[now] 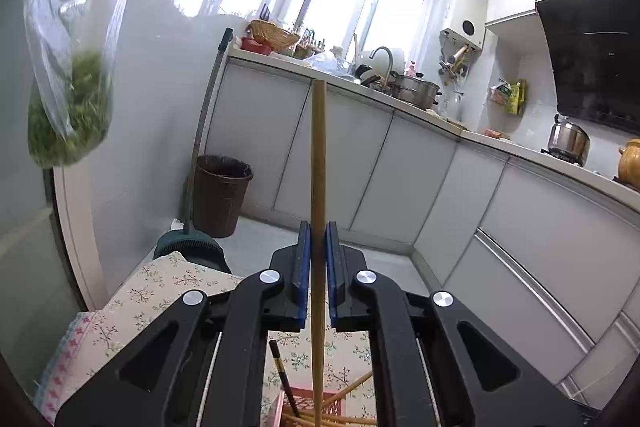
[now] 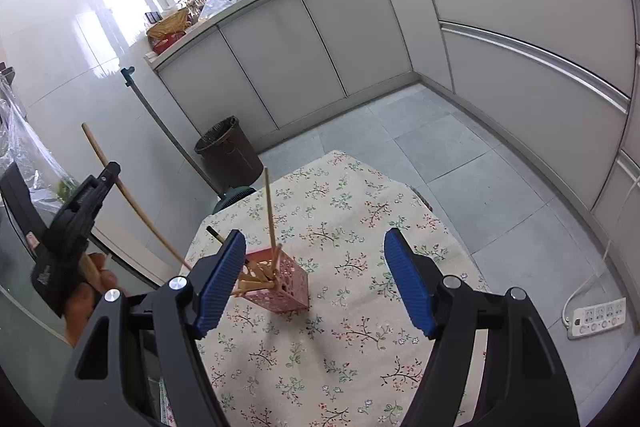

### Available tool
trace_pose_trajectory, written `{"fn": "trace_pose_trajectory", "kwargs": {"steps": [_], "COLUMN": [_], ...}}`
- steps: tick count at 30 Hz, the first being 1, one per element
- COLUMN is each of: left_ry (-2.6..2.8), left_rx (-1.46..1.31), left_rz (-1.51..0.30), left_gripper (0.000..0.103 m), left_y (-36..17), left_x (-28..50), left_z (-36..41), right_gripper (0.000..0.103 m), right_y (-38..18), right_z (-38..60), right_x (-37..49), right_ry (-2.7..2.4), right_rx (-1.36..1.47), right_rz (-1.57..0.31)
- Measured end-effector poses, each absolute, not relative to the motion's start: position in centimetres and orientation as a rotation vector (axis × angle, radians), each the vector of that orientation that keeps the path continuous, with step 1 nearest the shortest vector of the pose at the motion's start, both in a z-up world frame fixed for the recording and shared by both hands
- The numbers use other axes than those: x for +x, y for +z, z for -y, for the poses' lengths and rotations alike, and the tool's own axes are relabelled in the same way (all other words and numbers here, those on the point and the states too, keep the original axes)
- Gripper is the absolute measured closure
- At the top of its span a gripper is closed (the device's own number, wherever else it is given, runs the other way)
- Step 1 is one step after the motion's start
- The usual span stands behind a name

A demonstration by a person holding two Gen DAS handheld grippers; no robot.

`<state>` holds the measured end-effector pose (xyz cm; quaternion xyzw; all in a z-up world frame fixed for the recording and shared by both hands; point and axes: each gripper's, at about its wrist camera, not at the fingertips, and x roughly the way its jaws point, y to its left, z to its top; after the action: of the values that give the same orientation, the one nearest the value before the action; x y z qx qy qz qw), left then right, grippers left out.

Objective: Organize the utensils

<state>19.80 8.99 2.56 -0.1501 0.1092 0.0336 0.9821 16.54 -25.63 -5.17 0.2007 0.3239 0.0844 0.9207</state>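
My left gripper (image 1: 318, 229) is shut on a long wooden chopstick (image 1: 318, 155) that stands upright between its blue pads. In the right wrist view the left gripper (image 2: 113, 171) is raised at the left, held by a hand (image 2: 86, 301), with the chopstick (image 2: 132, 205) slanting through it. A pink perforated holder (image 2: 290, 285) stands on the floral tablecloth (image 2: 344, 355) and contains several wooden chopsticks. One of them (image 2: 269, 211) is upright and a dark one (image 2: 214, 233) leans left. My right gripper (image 2: 316, 251) stands open above the table, nothing between its pads. The holder (image 1: 334, 401) also shows under the left gripper.
A brown waste bin (image 2: 228, 151) and a mop handle (image 2: 160, 123) stand against the wall beyond the table. A plastic bag of greens (image 1: 70, 115) hangs at the left. White cabinets (image 2: 312, 35) line the room. A power strip (image 2: 596, 319) lies on the floor at the right.
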Motion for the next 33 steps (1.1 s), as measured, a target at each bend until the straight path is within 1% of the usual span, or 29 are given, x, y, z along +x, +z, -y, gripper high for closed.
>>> {"fn": "trace_pose_trajectory", "kwargs": {"steps": [3, 4, 5, 7, 9, 10, 12, 13, 14, 15, 16, 18, 20, 22, 23, 25, 26, 27, 33], "left_ry": [0.093, 0.108, 0.118, 0.148, 0.163, 0.178, 0.179, 0.169, 0.167, 0.178, 0.178, 0.148, 0.155, 0.172, 0.187, 0.209, 0.218, 0.239, 0.289], "left_rx": [-0.279, -0.271, -0.274, -0.291, -0.328, -0.337, -0.343, -0.329, -0.309, -0.280, -0.268, -0.228, -0.189, -0.207, -0.226, -0.239, -0.232, -0.215, -0.116], "left_rz": [-0.197, -0.182, -0.187, -0.223, -0.249, -0.234, -0.207, -0.195, -0.179, -0.140, -0.126, -0.134, -0.171, -0.202, -0.233, -0.372, -0.395, -0.403, -0.316], "left_gripper": [0.096, 0.093, 0.075, 0.052, 0.051, 0.051, 0.046, 0.036, 0.024, 0.017, 0.006, 0.007, 0.007, 0.007, 0.007, 0.007, 0.007, 0.007, 0.007], "left_y": [0.4, -0.5, -2.4, -4.7, -6.1, -5.8, -3.9, -2.5, -1.2, 0.6, 1.6, 3.9, 5.1, 5.6, 5.6, 5.6, 5.6, 5.4, 6.1], "left_x": [20.7, 20.6, 20.4, 19.8, 17.6, 16.5, 14.6, 13.7, 13.0, 11.6, 10.9, 9.3, 8.1, 7.4, 7.2, 7.8, 7.9, 7.7, 6.0], "left_z": [-7.3, -7.2, -6.8, -7.0, -7.8, -8.3, -9.0, -9.2, -9.2, -9.1, -9.0, -8.8, -8.7, -9.2, -9.7, -10.4, -10.4, -10.5, -9.0], "right_gripper": [0.032, 0.032, 0.032, 0.032, 0.032, 0.032, 0.032, 0.032, 0.032, 0.030, 0.027, 0.023, 0.020, 0.017, 0.015, 0.010, 0.009, 0.006, 0.006], "right_y": [-5.6, -5.7, -5.7, -6.0, -6.2, -6.3, -6.2, -6.0, -5.6, -5.4, -5.0, -4.3, -3.8, -3.5, -3.4, -3.2, -3.1, -3.0, -2.8], "right_z": [26.2, 26.4, 26.6, 27.0, 27.3, 27.3, 27.3, 27.3, 27.2, 27.0, 26.8, 26.4, 26.0, 25.6, 25.3, 24.7, 24.4, 24.1, 22.7], "right_x": [16.9, 16.9, 17.0, 17.0, 17.0, 17.0, 16.9, 16.7, 16.4, 16.2, 15.9, 14.9, 14.0, 13.3, 12.9, 12.4, 12.2, 12.0, 11.6], "right_ry": [0.163, 0.156, 0.152, 0.144, 0.137, 0.139, 0.141, 0.139, 0.139, 0.144, 0.151, 0.143, 0.135, 0.127, 0.124, 0.104, 0.087, 0.069, -0.056], "right_rx": [0.415, 0.413, 0.412, 0.412, 0.408, 0.407, 0.404, 0.403, 0.405, 0.407, 0.408, 0.402, 0.393, 0.395, 0.390, 0.374, 0.362, 0.351, 0.230], "right_rz": [-0.672, -0.670, -0.671, -0.676, -0.679, -0.682, -0.682, -0.675, -0.664, -0.658, -0.650, -0.614, -0.586, -0.577, -0.573, -0.559, -0.549, -0.538, -0.505]}}
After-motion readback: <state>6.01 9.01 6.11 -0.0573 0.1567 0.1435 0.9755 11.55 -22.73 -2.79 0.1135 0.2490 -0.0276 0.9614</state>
